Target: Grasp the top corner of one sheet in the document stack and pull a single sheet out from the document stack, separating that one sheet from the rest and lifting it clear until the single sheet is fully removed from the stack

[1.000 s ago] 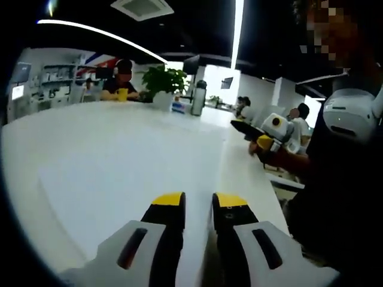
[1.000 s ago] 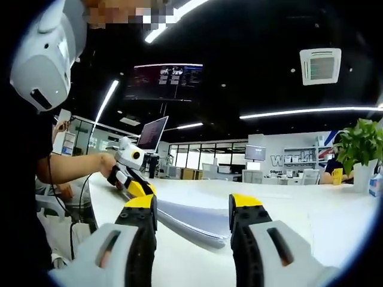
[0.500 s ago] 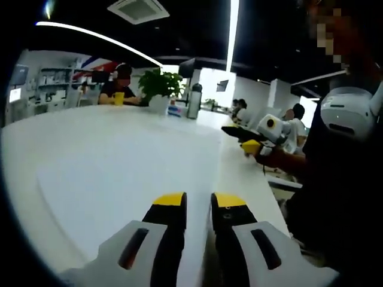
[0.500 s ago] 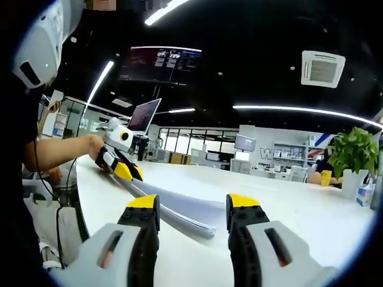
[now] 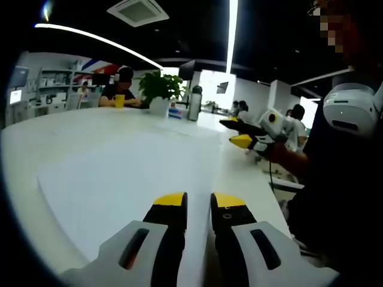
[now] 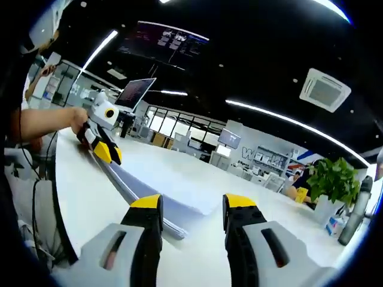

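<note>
Right gripper view: my right tool gapes empty just short of the white paper document stack on the white desk, my left tool nearly closed at its far edge, grip unclear; risk: pinching several sheets.

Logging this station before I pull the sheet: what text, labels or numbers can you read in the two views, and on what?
"W": only the first letter of the wall sign can be read, the rest is blurred.
Ceiling screen: lines of text, too small to read.
Laptop screen: too blurred to read.
Document stack: no readable print.
</note>
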Motion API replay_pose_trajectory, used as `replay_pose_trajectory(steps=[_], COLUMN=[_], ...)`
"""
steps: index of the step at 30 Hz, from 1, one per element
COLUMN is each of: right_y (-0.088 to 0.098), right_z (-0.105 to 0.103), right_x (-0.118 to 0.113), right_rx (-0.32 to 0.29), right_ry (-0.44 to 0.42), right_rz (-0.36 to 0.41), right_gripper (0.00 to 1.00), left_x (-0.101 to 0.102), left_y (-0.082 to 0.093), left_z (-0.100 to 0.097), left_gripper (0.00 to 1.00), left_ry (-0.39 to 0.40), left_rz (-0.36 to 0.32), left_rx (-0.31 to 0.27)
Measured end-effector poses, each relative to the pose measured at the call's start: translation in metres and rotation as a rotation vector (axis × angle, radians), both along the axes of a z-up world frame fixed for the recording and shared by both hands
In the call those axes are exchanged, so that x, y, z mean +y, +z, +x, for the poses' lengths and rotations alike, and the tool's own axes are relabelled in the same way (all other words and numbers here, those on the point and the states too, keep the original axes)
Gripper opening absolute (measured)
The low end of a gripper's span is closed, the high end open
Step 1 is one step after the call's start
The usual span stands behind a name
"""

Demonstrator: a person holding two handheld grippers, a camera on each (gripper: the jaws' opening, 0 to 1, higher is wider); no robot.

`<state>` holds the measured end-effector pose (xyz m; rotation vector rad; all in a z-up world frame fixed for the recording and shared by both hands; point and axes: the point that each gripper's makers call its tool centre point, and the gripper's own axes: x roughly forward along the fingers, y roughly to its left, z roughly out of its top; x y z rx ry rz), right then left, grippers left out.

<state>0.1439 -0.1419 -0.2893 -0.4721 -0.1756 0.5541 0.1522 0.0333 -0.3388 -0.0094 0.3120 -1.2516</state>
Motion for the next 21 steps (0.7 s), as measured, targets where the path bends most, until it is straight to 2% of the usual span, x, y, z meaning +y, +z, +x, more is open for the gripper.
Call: replay_pose_trajectory(steps=[4, 8, 12, 18, 21], right_y=[-0.001, -0.005, -0.010, -0.026, -0.025], right_z=[0.002, 0.005, 0.011, 0.023, 0.022], right_x=[0.012, 0.024, 0.029, 0.033, 0.043], right_rx=[-0.079, -0.107, -0.108, -0.123, -0.145], right_ry=[-0.007, 0.008, 0.003, -0.003, 0.007], right_rz=[-0.188, -0.298, -0.368, -0.512, -0.538], right_gripper=[0.42, 0.42, 0.43, 0.42, 0.40], left_x=[-0.001, -0.001, -0.001, 0.001, 0.001], left_y=[0.000, -0.001, -0.002, -0.001, -0.001], left_z=[0.000, 0.000, 0.001, -0.001, -0.001], left_gripper=[0.17, 0.17, 0.17, 0.17, 0.17], left_ry=[-0.003, 0.000, -0.001, -0.010, -0.004], left_rz=[-0.003, -0.002, -0.002, -0.006, -0.004], left_rx=[0.001, -0.002, 0.007, 0.012, 0.001])
